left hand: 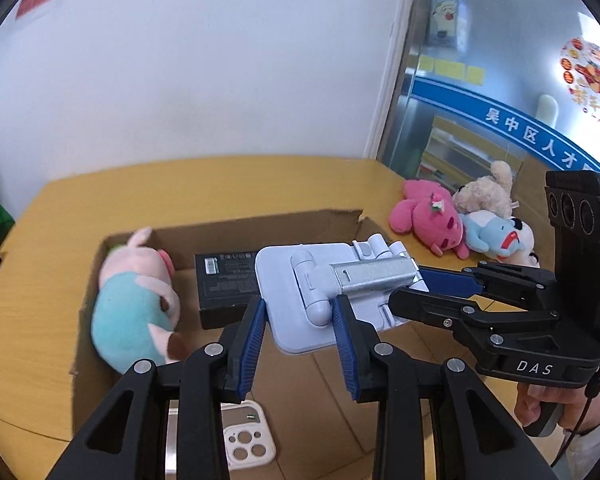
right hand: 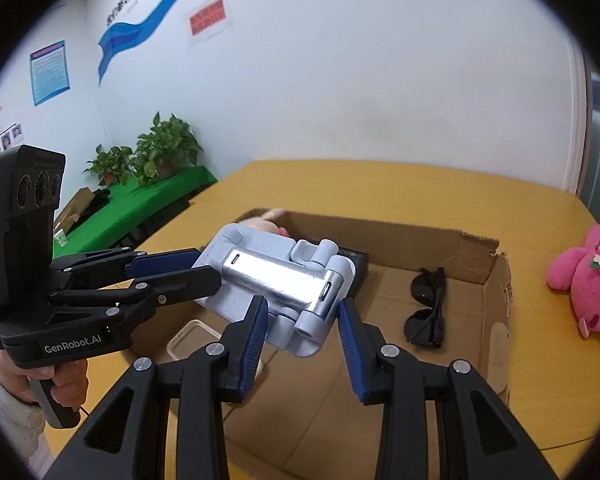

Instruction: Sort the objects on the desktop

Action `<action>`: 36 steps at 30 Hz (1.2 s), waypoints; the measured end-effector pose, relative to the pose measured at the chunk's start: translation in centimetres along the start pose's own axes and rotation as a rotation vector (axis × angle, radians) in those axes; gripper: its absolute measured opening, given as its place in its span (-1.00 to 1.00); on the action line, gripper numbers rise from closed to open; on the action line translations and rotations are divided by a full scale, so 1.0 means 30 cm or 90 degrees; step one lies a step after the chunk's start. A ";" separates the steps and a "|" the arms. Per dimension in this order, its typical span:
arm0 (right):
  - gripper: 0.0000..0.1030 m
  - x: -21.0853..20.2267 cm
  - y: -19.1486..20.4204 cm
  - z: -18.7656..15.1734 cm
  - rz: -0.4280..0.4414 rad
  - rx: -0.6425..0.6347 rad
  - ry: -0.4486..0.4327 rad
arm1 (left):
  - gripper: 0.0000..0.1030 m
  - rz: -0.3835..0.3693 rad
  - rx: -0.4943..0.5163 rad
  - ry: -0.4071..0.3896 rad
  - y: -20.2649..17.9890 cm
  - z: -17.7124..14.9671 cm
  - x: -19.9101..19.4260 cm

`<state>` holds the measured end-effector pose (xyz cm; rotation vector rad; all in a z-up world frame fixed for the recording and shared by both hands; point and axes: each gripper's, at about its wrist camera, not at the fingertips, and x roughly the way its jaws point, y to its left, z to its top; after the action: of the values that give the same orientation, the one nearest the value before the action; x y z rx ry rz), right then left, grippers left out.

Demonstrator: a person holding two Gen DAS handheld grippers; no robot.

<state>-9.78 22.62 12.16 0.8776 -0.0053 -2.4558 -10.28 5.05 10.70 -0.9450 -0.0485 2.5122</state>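
Your left claw (left hand: 300, 340) and right claw (right hand: 303, 344) both clamped the pale-blue folding phone stand (left hand: 332, 288), held above the open brown cardboard box (left hand: 236, 232); pink plush toy (right hand: 592, 280) lay far right on the yellow table (right hand: 380, 188).

A yellow wooden table (left hand: 204, 178) carries everything. An open brown cardboard box (left hand: 236, 226) sits directly on its top, taking up much of the middle. To the right of the box, near its torn corner, a heap of plush toys lies on the tabletop: a bright pink one (left hand: 430, 216), a cream one (left hand: 488, 192) and a pale blue one (left hand: 496, 236), touching each other.
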 end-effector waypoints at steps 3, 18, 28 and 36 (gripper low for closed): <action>-0.31 0.105 -0.060 0.014 0.007 0.008 0.055 | -0.39 -0.012 -0.034 0.052 0.053 0.012 0.109; -0.33 0.568 -0.186 -0.145 0.060 0.088 0.371 | -0.39 0.029 -0.162 0.334 0.218 -0.172 0.474; 0.38 0.218 -0.110 -0.077 -0.029 0.052 0.131 | 0.40 0.149 -0.070 0.069 0.172 -0.090 0.074; 0.73 -0.079 0.047 -0.359 -0.174 0.003 -0.084 | 0.99 0.256 0.019 -0.157 0.057 -0.306 -0.201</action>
<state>-1.21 24.34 5.30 0.7595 0.0658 -2.7647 -1.16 -0.18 7.08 -0.6801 0.1137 2.9798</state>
